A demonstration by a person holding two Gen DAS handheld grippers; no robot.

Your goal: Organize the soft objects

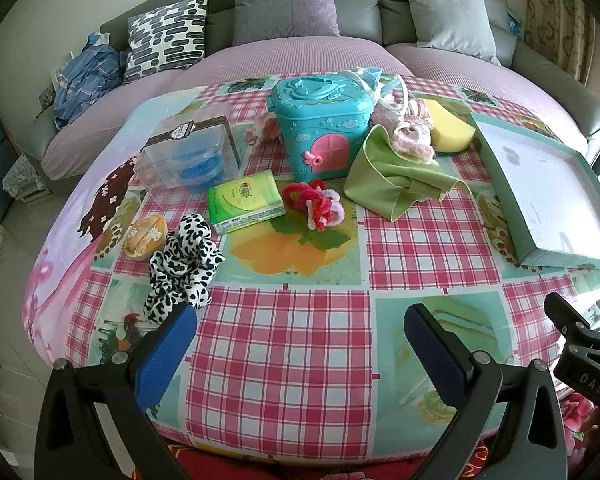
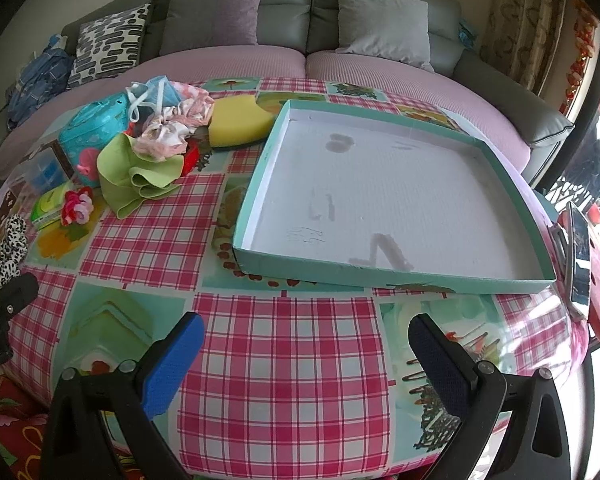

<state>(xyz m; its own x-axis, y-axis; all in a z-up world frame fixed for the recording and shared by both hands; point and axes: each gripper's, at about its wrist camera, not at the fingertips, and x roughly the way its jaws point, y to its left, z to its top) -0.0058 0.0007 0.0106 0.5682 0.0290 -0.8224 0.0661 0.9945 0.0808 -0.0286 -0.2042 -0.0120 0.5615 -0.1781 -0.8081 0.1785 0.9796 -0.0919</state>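
Both the left gripper [image 1: 300,344] and right gripper [image 2: 306,354] hover wide and empty, tray [image 2: 380,272] bare, probably waiting for the scrunchie [image 1: 184,264], cloth [image 1: 392,176] and sponge [image 1: 448,128].

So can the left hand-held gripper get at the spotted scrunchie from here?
Probably yes. The left hand-held gripper is open, and the spotted scrunchie lies just ahead of its left finger with nothing in between.

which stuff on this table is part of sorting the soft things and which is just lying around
For the job:
black-and-white spotted fabric scrunchie
red and pink fuzzy chenille tangle
green folded cloth
yellow foam sponge
shallow teal cardboard tray, probably the bin

Just lying about:
teal plastic house-shaped box
clear plastic case
green tissue packet
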